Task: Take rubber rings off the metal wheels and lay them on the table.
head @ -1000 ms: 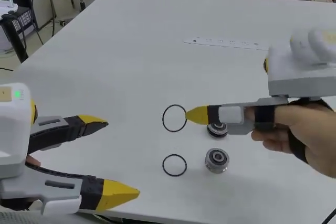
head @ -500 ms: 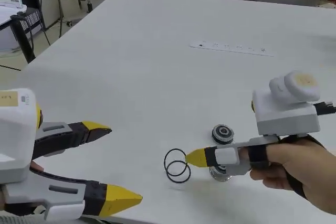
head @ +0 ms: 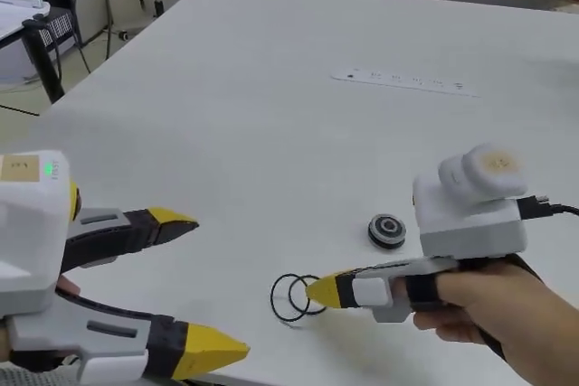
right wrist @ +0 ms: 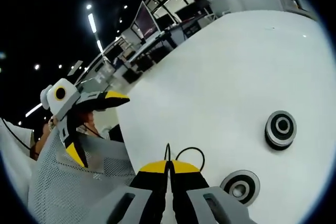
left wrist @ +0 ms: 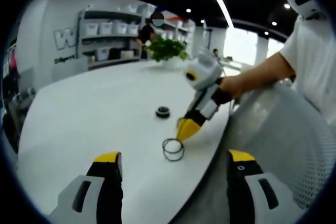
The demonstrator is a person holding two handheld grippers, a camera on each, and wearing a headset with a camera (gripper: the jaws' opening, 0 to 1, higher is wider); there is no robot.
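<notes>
Head view first: my left tongs point(head: 197, 285) hang at the near edge of the white bench point(head: 271, 115), jaws wide apart with nothing between them. My right tongs point(head: 317, 289) are low over the bench, jaws together, with the yellow tip right at two overlapping rubber rings point(head: 288, 297). One metal wheel point(head: 387, 230) lies flat just beyond them, and a power strip point(head: 403, 83) sits well across the bench.

The left gripper view looks at the same spot from the side. The rings lie on the bench between my own spread jaws, the right tongs' tip comes down onto them, and the wheel is a bit further on. Behind there's a green plant point(left wrist: 167, 48) and shelves point(left wrist: 105, 27).

The right gripper view is the useful one. The jaws are pressed together and, as far as I can tell, pinch one rubber ring edge-on, a thin black line rising from the tips. The other loops out just beside it. I also get two wheels here, because from the head my hand covers the nearer one.
</notes>
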